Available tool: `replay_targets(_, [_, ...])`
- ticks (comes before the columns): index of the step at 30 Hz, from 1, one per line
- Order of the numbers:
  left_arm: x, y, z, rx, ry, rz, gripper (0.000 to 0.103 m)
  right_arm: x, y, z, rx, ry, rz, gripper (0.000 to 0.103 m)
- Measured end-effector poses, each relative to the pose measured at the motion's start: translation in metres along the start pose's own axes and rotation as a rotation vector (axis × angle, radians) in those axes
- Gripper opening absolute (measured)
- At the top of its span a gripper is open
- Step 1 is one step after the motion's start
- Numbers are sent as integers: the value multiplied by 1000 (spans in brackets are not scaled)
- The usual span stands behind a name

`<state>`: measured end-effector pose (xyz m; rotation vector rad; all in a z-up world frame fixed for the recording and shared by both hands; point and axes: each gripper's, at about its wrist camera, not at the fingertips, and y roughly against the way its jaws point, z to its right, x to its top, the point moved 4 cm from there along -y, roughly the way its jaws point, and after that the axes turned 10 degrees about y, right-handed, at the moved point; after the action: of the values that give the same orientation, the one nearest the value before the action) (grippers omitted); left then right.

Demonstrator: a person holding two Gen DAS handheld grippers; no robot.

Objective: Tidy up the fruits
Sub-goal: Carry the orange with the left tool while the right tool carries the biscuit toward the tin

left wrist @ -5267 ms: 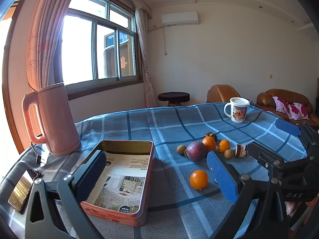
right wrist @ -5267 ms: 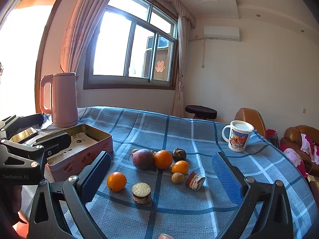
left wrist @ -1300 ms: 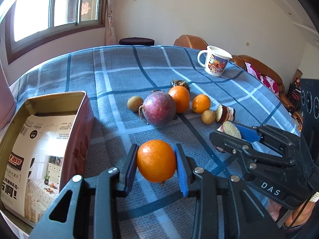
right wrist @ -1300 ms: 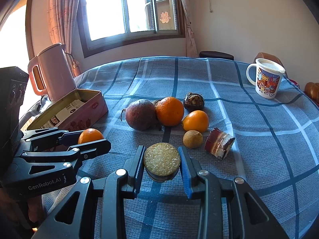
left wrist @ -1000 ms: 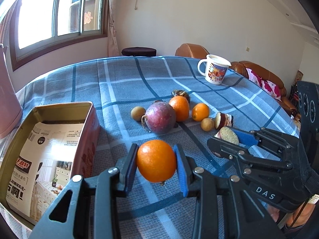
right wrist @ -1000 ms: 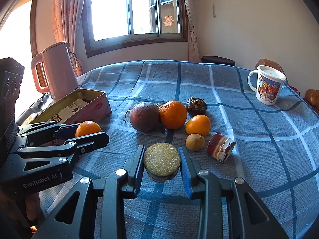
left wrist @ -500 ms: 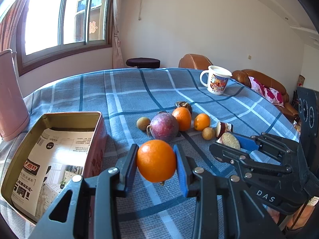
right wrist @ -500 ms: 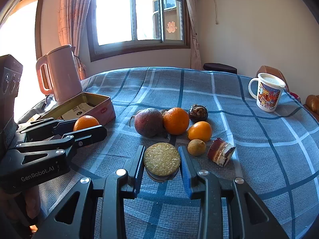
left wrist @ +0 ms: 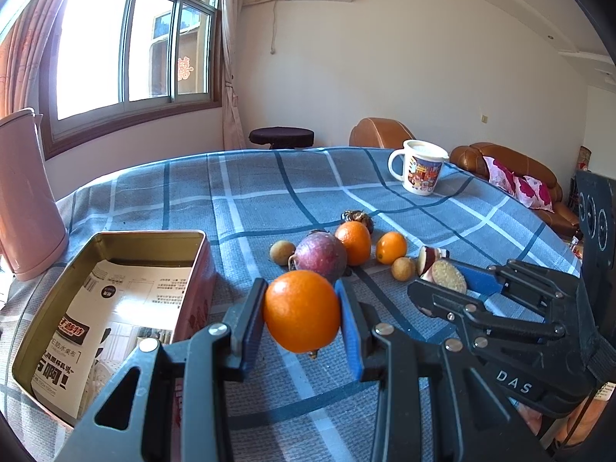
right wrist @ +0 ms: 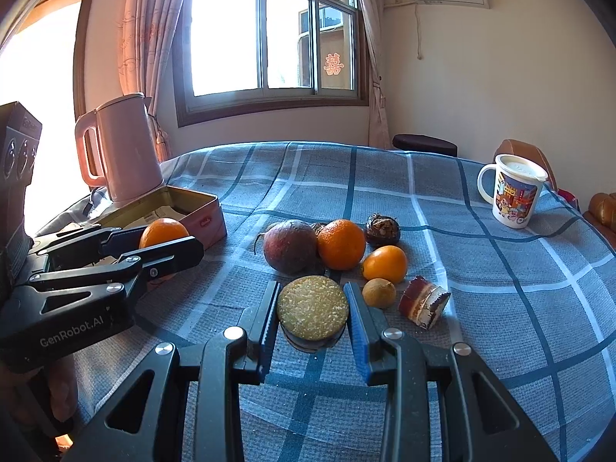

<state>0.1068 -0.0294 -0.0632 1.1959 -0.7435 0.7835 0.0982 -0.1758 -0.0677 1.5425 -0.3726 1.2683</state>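
Left gripper (left wrist: 302, 317) clamped on a round orange (left wrist: 301, 311) — glossy, evenly coloured skin, small dark stem nub at the bottom. Both pads press its sides; the fruit hangs clear above the blue plaid tablecloth (left wrist: 269, 192), just right of the open tin box (left wrist: 192, 269). Box is rectangular, pink outside, gold inside, with printed paper lying in it.

Right gripper (right wrist: 312, 317) closed on a short cut fruit section (right wrist: 312, 307): flat pale-yellow grainy face turned up, dark rind around the edge. It too is held off the cloth.

On the table beyond both claws, a loose cluster:
- dark red-purple round fruit (right wrist: 290, 245), touching a larger orange (right wrist: 341, 244)
- small orange citrus (right wrist: 384, 263) just in front
- brown wrinkled fruit (right wrist: 382, 229) behind
- small tan round fruit (right wrist: 379, 292) beside a cut wedge (right wrist: 422, 301) — red-brown rind, white flesh
- a second tan fruit (left wrist: 280, 252), seen from the left wrist, on the cluster's left.

Pink kettle (right wrist: 123, 154) stands behind the box; printed mug (right wrist: 514, 190) well apart at the far right.
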Motion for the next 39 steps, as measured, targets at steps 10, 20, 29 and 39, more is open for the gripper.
replay_targets(10, [1, 4, 1, 3, -5, 22, 38, 0, 4, 0, -8, 7, 23, 35])
replay_targets(20, [1, 9, 1, 7, -4, 48, 38, 1, 9, -2, -21, 22, 53, 35])
replay_targets(29, [3, 15, 2, 11, -8, 78, 38, 1, 14, -2, -26, 24, 77, 35])
replay_targets(39, [4, 20, 2, 13, -10, 110, 38, 2, 18, -2, -34, 26, 102, 35])
